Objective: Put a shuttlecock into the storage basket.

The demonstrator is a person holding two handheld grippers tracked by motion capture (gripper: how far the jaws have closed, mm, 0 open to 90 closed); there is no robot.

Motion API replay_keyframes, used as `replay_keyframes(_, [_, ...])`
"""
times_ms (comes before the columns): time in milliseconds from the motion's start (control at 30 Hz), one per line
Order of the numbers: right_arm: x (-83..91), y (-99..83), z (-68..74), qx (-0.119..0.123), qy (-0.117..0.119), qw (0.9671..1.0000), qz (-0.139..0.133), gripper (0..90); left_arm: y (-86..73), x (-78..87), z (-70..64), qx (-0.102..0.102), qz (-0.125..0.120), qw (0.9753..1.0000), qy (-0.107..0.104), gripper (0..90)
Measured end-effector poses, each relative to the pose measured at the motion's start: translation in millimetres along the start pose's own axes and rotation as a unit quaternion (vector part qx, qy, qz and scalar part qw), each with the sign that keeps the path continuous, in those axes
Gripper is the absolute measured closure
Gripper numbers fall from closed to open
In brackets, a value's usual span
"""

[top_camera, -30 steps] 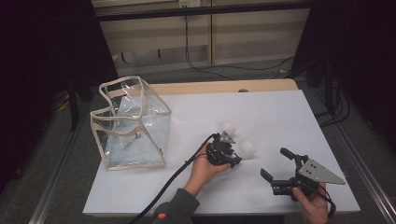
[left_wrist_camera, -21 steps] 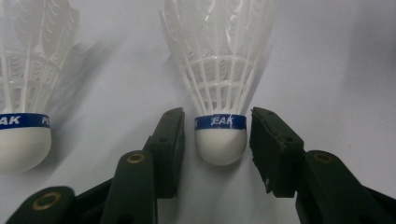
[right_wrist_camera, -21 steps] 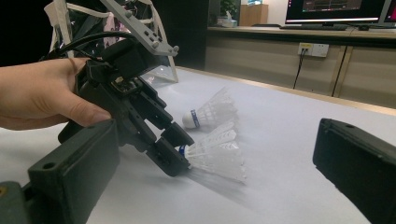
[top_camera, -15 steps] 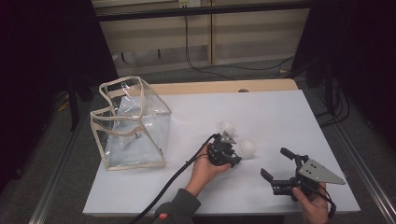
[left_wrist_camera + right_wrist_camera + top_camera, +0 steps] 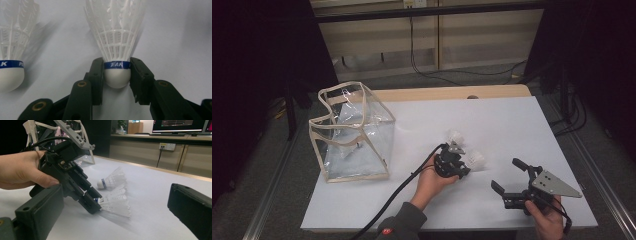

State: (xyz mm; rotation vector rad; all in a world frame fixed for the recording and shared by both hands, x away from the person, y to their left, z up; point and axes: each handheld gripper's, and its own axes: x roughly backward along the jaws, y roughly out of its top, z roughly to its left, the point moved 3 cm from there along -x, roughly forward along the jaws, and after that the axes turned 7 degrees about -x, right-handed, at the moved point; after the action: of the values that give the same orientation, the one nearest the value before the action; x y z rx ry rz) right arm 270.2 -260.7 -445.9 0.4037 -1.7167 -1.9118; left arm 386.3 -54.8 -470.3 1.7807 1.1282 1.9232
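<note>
At the near edge of the counter (image 5: 562,125), toward its near right corner, the right gripper (image 5: 511,180) is held with its fingers spread wide and nothing between them; it is pointed left, toward the middle of the counter. Just beyond it, near the middle of the counter, the left gripper (image 5: 117,75) is set low over the surface, and its fingers are pressed against the two sides of the white cork of a shuttlecock (image 5: 116,47), right at the blue band. The shuttlecock lies on its side, and its long axis is seen to run straight away from the fingers: cork toward the hand, feather skirt pointing off toward the far right. The cork is thus already seated between the fingers, so a lift is judged to need no turning of the hand. A second shuttlecock (image 5: 455,136) lies just beside the first, on its far side and apart from it, nearer to the left gripper than to the right. Farther off, toward the far left corner, a clear bag (image 5: 352,132) with cream trim stands open-topped, well apart from both shuttlecocks, to the left of the left gripper.
</note>
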Motion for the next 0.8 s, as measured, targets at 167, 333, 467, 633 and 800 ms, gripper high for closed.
replay_keyframes(167, [0.0,-0.1,0.1,-0.001,0.000,1.0000,0.000,0.5,-0.1,2.4,-0.9,-0.004,0.005,0.9999,-0.008,65.5])
replay_keyframes(333, [0.1,0.0,0.1,0.000,0.000,1.0000,0.000,0.5,1.0,5.5,-1.0,0.000,0.002,0.9999,-0.013,65.5])
replay_keyframes(467, [0.1,-0.1,0.0,-0.001,0.000,1.0000,0.001,0.5,1.7,8.3,-1.2,0.003,0.001,0.9999,-0.017,65.5])
replay_keyframes(633, [-0.1,-0.1,0.4,-0.001,0.000,1.0000,0.001,0.5,2.7,12.6,-0.7,0.002,0.000,0.9998,-0.022,65.6])
replay_keyframes(800, [0.1,-0.1,-0.2,-0.001,-0.001,1.0000,0.001,0.5,4.8,18.9,-0.3,0.002,-0.006,0.9996,-0.027,65.6])
